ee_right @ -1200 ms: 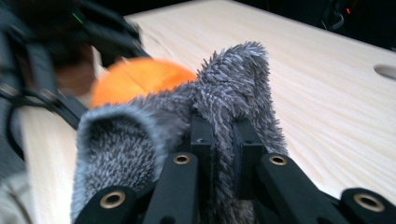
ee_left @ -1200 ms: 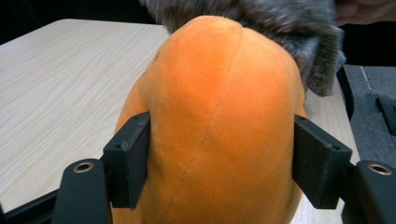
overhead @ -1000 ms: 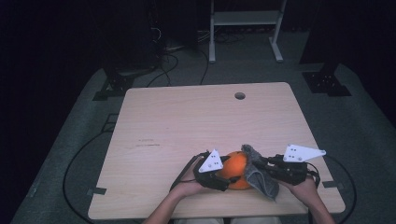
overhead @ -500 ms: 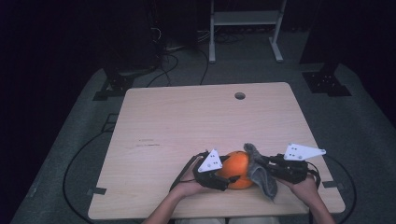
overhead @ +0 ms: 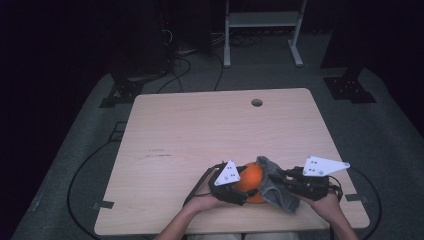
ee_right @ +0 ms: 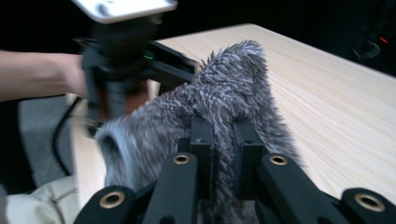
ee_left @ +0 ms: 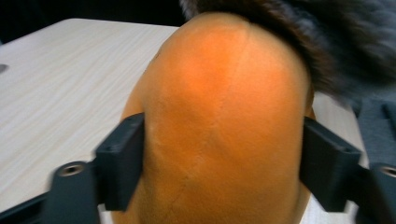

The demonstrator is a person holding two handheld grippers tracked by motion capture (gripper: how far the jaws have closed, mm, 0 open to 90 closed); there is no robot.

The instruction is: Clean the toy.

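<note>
Now left gripper (ee_left: 219,172) clamps orange ball (ee_left: 219,116); right gripper (ee_right: 219,140) pinches grey fuzzy cloth (ee_right: 224,98) — wiping step. Next: draw cloth across ball, ball steady.

The grey furry cloth (overhead: 274,187), pinched by the right gripper (overhead: 282,184), has lifted slightly off the orange ball (overhead: 250,179).

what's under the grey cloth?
The grey fuzzy cloth drapes over the right side of the orange plush ball, which the left gripper clamps. The ball's covered part is hidden.
</note>
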